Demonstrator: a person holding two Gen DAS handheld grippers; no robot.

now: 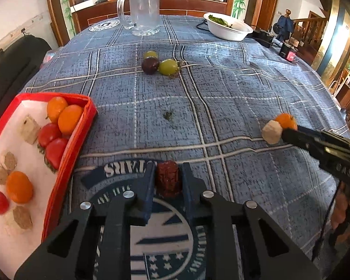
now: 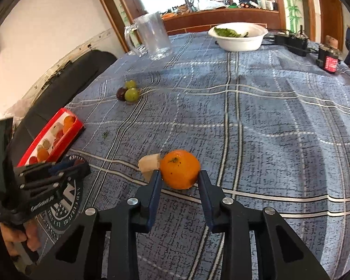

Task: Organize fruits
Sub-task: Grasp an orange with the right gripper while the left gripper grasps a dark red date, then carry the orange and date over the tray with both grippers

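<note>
My left gripper [image 1: 168,175] is shut on a wrinkled dark red date [image 1: 168,182], just right of the red tray [image 1: 80,140]. The tray holds orange and red small fruits [image 1: 70,119] and pale chunks. My right gripper [image 2: 179,175] has its fingers around an orange fruit [image 2: 180,169] on the cloth; the fingertips touch or nearly touch its sides. A pale chunk [image 2: 148,164] lies against the orange's left side. The left wrist view shows this orange [image 1: 285,120] and chunk [image 1: 271,131] at the right. Two green grapes and a dark one [image 1: 158,64] lie mid-table.
A glass mug [image 1: 142,9] and a white bowl of greens [image 1: 227,26] stand at the far side of the blue plaid tablecloth [image 1: 221,98]. Black devices with cables [image 2: 326,60] sit at the far right. A green scrap [image 1: 168,116] lies on the cloth.
</note>
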